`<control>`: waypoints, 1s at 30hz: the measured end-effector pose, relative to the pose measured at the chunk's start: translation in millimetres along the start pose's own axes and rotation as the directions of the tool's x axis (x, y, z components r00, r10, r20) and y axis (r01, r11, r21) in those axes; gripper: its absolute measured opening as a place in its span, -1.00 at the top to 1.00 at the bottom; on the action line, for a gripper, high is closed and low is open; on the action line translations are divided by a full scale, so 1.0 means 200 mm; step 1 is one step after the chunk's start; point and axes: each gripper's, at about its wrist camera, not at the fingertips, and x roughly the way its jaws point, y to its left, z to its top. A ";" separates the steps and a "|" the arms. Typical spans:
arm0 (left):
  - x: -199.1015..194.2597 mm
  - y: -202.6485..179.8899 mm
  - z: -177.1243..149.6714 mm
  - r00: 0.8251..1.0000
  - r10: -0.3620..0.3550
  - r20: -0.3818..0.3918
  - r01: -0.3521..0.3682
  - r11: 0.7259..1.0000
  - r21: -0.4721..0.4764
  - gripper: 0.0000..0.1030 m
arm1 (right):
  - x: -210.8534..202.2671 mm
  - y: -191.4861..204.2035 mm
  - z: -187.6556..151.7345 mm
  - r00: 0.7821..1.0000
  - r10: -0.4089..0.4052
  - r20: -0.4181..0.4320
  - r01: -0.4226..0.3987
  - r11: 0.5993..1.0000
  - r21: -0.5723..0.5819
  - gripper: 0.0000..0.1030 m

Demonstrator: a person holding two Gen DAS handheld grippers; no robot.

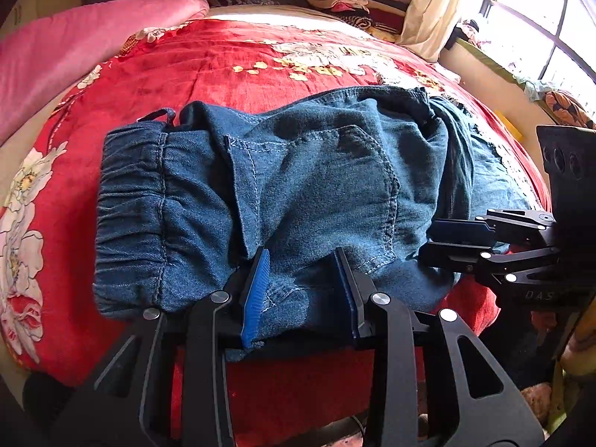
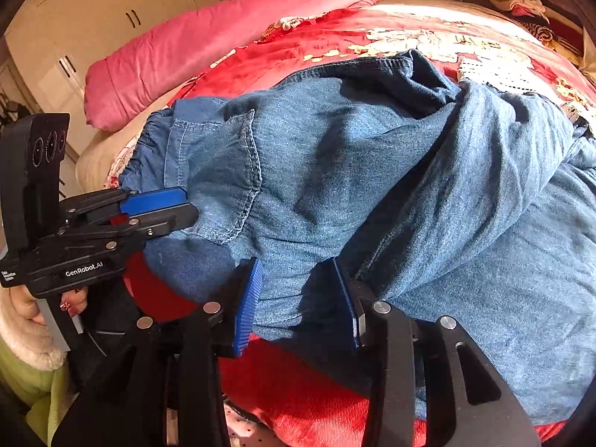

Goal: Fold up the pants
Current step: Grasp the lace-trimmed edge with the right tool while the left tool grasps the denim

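The pants (image 1: 283, 186) lie bunched on the red floral bedspread (image 1: 208, 70), legs cut off at the right frame edge. Readable marking on the left gripper (image 2: 178, 206) body: "GenRobot.AI". Left gripper: jaws parted, straddling the near denim edge. Right gripper (image 2: 296, 298): jaws parted, denim between them; grip cannot be confirmed.

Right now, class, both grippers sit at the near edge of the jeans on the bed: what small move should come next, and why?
Probably close both on the near edge. The left gripper and right gripper each stand open with denim between the pads, while the jeans lie rumpled on the red bedspread, waistband to the left. Nothing looks pinched yet, so a firm grip seems needed before any lifting or folding.
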 end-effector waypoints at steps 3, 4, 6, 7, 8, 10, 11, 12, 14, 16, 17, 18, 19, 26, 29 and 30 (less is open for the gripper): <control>-0.06 -0.01 0.02 0.998 -0.045 0.031 0.046 0.998 -0.030 0.11 | -0.17 -0.05 0.03 0.995 0.066 0.078 -0.068 0.997 0.026 0.26; -0.10 -0.03 0.03 0.998 -0.051 0.047 0.052 0.998 -0.029 0.04 | -0.23 -0.07 0.04 0.991 0.072 0.113 -0.077 0.996 0.039 0.20; -0.16 -0.07 0.05 0.996 -0.038 0.085 0.039 0.999 -0.003 0.04 | -0.37 -0.15 0.09 0.984 0.055 0.172 -0.068 0.995 0.068 0.09; -0.20 -0.09 0.07 0.993 -0.047 0.106 0.047 0.999 0.004 0.03 | -0.41 -0.18 0.11 0.981 0.034 0.190 -0.049 0.996 0.076 0.05; -0.23 -0.12 0.09 0.990 -0.066 0.124 0.065 0.998 0.010 0.03 | -0.46 -0.22 0.15 0.979 -0.002 0.205 -0.015 0.997 0.080 0.03; -0.26 -0.18 0.14 0.984 -0.100 0.145 0.095 0.995 0.041 -0.13 | -0.51 -0.30 0.22 0.973 -0.069 0.220 0.051 0.995 0.086 0.01; -0.26 -0.21 0.16 0.983 -0.108 0.150 0.100 0.993 0.056 -0.17 | -0.51 -0.34 0.27 0.972 -0.096 0.215 0.079 0.993 0.089 -0.07; -0.26 -0.25 0.18 0.981 -0.124 0.151 0.114 0.991 0.073 -0.19 | -0.50 -0.36 0.33 0.971 -0.119 0.207 0.102 0.991 0.091 -0.14; -0.21 -0.33 0.22 0.977 -0.168 0.135 0.155 0.983 0.097 -0.19 | -0.47 -0.43 0.44 0.969 -0.166 0.183 0.152 0.985 0.086 -0.28; -0.16 -0.42 0.25 0.974 -0.199 0.106 0.185 0.975 0.124 -0.19 | -0.42 -0.47 0.54 0.965 -0.197 0.172 0.186 0.980 0.077 -0.29; -0.13 -0.46 0.26 0.972 -0.213 0.098 0.198 0.971 0.136 -0.19 | -0.39 -0.48 0.58 0.965 -0.215 0.153 0.207 0.976 0.065 -0.29; -0.10 -0.50 0.27 0.970 -0.225 0.091 0.211 0.967 0.144 -0.19 | -0.36 -0.48 0.62 0.961 -0.239 0.138 0.233 0.971 0.058 -0.29; -0.06 -0.53 0.28 0.969 -0.233 0.080 0.220 0.965 0.146 -0.19 | -0.31 -0.48 0.66 0.961 -0.252 0.117 0.249 0.968 0.042 -0.30; 0.16 -0.63 0.29 0.964 -0.267 -0.010 0.266 0.957 0.119 -0.12 | 0.04 -0.53 0.85 0.944 -0.327 -0.046 0.326 0.944 -0.045 -0.30; 0.21 -0.63 0.28 0.956 -0.292 -0.037 0.294 0.951 0.097 0.06 | 0.16 -0.59 0.88 0.918 -0.383 -0.103 0.381 0.924 -0.044 -0.30; 0.23 -0.63 0.28 0.954 -0.296 -0.045 0.299 0.950 0.095 0.16 | 0.20 -0.60 0.89 0.914 -0.386 -0.120 0.384 0.922 -0.046 -0.30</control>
